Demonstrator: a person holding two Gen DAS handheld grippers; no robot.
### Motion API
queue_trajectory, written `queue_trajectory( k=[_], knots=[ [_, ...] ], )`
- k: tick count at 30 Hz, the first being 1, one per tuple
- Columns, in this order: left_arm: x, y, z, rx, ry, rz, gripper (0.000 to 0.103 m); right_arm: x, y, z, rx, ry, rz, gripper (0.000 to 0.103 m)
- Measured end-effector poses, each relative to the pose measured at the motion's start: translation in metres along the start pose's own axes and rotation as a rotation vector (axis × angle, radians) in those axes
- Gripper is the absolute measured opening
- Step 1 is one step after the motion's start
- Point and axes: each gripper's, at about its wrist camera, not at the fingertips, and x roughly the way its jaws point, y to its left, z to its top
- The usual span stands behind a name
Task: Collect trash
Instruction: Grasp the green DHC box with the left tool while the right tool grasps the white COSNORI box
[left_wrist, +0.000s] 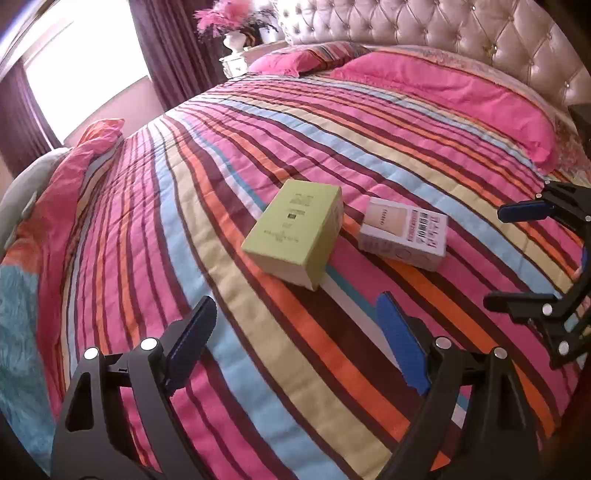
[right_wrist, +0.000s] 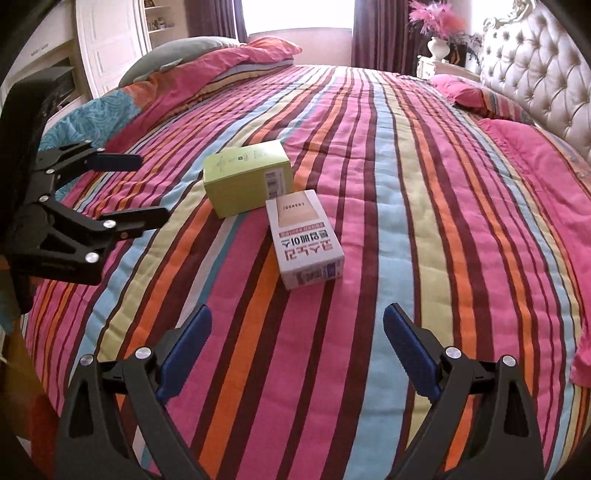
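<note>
Two cardboard boxes lie side by side on a striped bedspread (left_wrist: 332, 147). The green box (left_wrist: 295, 229) (right_wrist: 247, 181) is the larger. A white box with red print (left_wrist: 404, 232) (right_wrist: 304, 240) lies close beside it. My left gripper (left_wrist: 297, 314) hovers open just short of the green box, nothing between its blue pads. My right gripper (right_wrist: 297, 325) is open and empty a little short of the white box. Each gripper shows in the other's view: the right gripper (left_wrist: 496, 254) at the right edge, the left gripper (right_wrist: 153, 188) at the left edge, both with jaws apart.
A tufted headboard (left_wrist: 461, 33) and pink pillows (left_wrist: 443, 88) bound the bed's head end. A bunched quilt and grey cushion (right_wrist: 184, 55) lie along the far side. A nightstand with a white vase of pink feathers (right_wrist: 439, 33) stands by the curtained window (right_wrist: 295, 14).
</note>
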Motion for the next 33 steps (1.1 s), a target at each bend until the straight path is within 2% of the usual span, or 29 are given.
queue_trajectory(
  k=[15, 22, 27, 28, 31, 32, 33],
  knots=[
    [0.058, 0.001, 0.042, 0.077, 0.055, -0.029, 0.086, 0.046, -0.006, 0.027, -0.034, 0.02, -0.025, 0.089],
    [0.082, -0.006, 0.054, 0.118, 0.109, -0.036, 0.086, 0.059, -0.011, 0.034, -0.033, 0.034, -0.039, 0.089],
    [0.097, -0.004, 0.058, 0.07, 0.151, -0.026, 0.086, 0.066, -0.013, 0.037, -0.023, 0.041, -0.059, 0.088],
    [0.099, -0.003, 0.058, 0.051, 0.156, -0.032, 0.086, 0.068, -0.013, 0.036, -0.022, 0.045, -0.062, 0.082],
    [0.105, -0.002, 0.057, 0.004, 0.182, -0.035, 0.086, 0.073, -0.014, 0.036, -0.016, 0.064, -0.062, 0.08],
    [0.107, -0.001, 0.056, -0.012, 0.193, -0.022, 0.083, 0.075, -0.014, 0.036, -0.015, 0.067, -0.066, 0.08],
    [0.108, -0.001, 0.055, -0.026, 0.199, -0.013, 0.08, 0.076, -0.013, 0.036, -0.017, 0.066, -0.069, 0.075]
  ],
)
